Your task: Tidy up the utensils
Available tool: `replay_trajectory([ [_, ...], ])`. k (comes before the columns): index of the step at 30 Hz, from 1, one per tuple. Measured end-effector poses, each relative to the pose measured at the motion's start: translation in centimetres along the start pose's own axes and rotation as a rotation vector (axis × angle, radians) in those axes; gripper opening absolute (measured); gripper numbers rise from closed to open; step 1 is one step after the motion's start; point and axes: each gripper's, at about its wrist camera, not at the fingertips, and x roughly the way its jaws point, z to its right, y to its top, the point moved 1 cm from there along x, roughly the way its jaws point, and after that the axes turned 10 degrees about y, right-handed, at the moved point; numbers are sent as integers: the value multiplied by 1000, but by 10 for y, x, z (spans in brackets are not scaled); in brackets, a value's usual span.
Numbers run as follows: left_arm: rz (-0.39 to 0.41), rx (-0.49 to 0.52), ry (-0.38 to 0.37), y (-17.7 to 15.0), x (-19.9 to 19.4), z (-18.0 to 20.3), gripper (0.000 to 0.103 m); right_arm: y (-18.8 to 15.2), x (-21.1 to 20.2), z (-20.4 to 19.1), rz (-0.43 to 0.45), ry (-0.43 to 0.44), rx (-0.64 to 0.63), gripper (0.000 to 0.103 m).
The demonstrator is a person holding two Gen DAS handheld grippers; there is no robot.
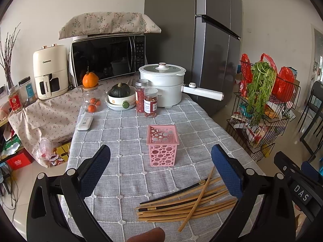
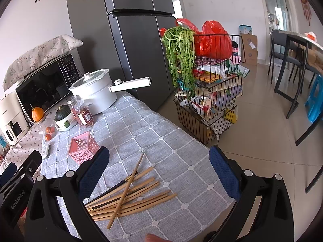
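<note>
A pink perforated holder point(image 1: 162, 144) stands upright and empty on the grey checked tablecloth point(image 1: 125, 133); it also shows in the right wrist view point(image 2: 83, 147). A loose pile of wooden and dark chopsticks point(image 1: 187, 201) lies near the table's front right, and shows in the right wrist view point(image 2: 129, 193). My left gripper point(image 1: 160, 157) is open and empty, above the cloth just short of the holder. My right gripper point(image 2: 159, 161) is open and empty, hovering over the chopsticks and the table's right edge. The right gripper's body shows at the right edge of the left wrist view point(image 1: 298, 183).
A white electric pot point(image 1: 163, 84) with a long handle, two jars point(image 1: 146, 98), a bowl with a squash point(image 1: 120, 95), and a remote point(image 1: 85, 122) stand at the table's far end. A fridge point(image 1: 193, 40) and a wire rack point(image 2: 212, 92) stand right of the table.
</note>
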Motion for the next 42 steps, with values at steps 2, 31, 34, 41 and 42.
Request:
replay_trajectory([
  [2,-1,1,0,-3,-1,-3,96,0,1,1,-5,1,4,96],
  [31,-15,3,5,-11,6,-5,96,-1,3,0,-19,3,9,96],
  [34,-16,4,5,-17,4,-10,96,-1,3,0,-19,2,9,96],
  [41,-95,41,-21,-11,21,5,96,1,5,11,-30,-5,71,96],
  [42,-133,67,-42,-13,28,11,96,3,6,19,-36,-4,118,96],
])
